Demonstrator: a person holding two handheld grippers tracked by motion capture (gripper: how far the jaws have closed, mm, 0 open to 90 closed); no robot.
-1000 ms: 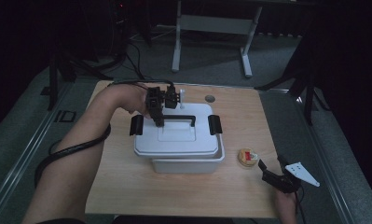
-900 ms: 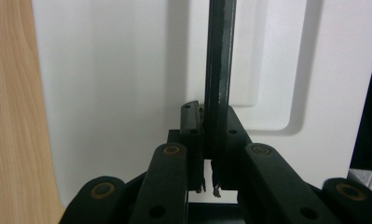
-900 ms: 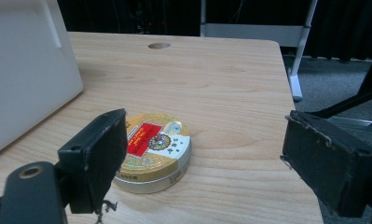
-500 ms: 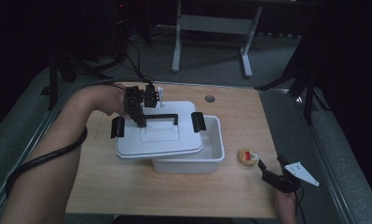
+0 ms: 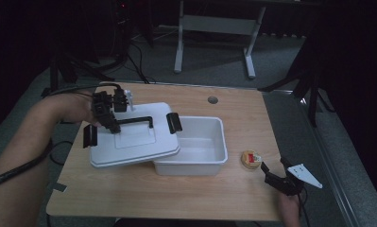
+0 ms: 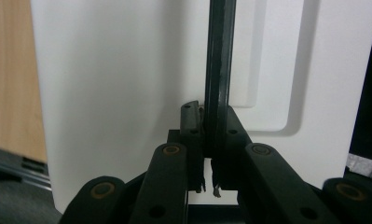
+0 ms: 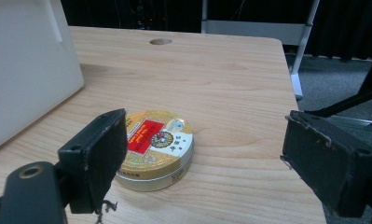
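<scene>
A white lid with a black handle and black end clips hangs above the left end of the white tub. My left gripper is shut on the lid's handle, with the white lid behind it in the left gripper view. The tub's right half lies uncovered and looks empty. A small round gold tin with a red label sits on the table right of the tub. My right gripper stands open near the table's front right corner, and the tin lies just ahead of its left jaw.
The wooden table has a round cable hole at its back. The tub's white wall stands left of the tin. A desk frame and cables lie on the floor behind the table.
My left gripper has carried the lid to the left, off the tub, uncovering its right half. The right gripper and the tin have stayed where they were.
</scene>
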